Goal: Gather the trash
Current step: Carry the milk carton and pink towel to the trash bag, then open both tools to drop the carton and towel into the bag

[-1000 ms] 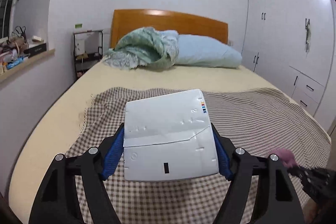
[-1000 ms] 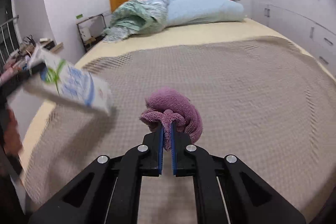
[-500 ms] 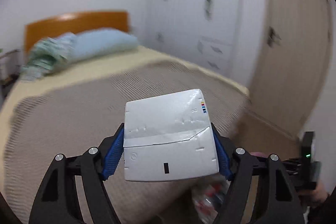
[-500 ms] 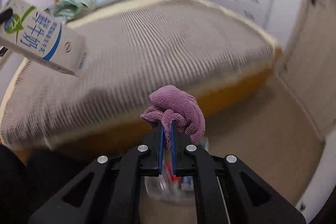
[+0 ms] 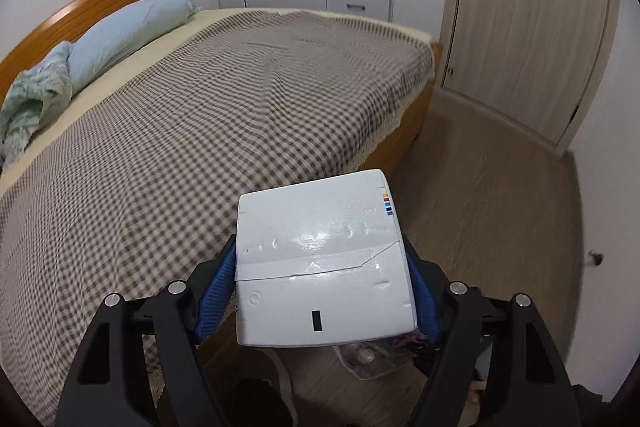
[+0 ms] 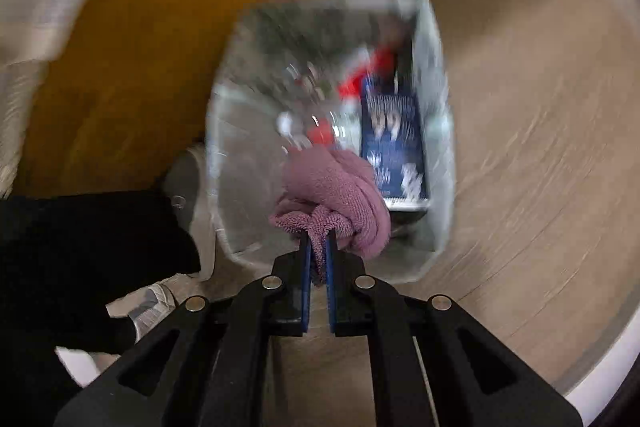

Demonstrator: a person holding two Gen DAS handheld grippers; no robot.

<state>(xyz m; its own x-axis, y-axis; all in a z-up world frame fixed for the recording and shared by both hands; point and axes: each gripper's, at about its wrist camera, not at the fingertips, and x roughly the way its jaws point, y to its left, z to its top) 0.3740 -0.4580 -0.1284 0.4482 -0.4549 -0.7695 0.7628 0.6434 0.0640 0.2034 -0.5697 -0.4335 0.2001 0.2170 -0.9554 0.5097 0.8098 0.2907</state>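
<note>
The left claw pinches a white carton between its blue pads, low in the centre of the frame, over the foot of the bed with its checked blanket. The right claw is pressed together on a bunched purple cloth, at frame centre, above a clear bin on the floor. The blurred bin holds a dark blue box and red scraps.
</note>
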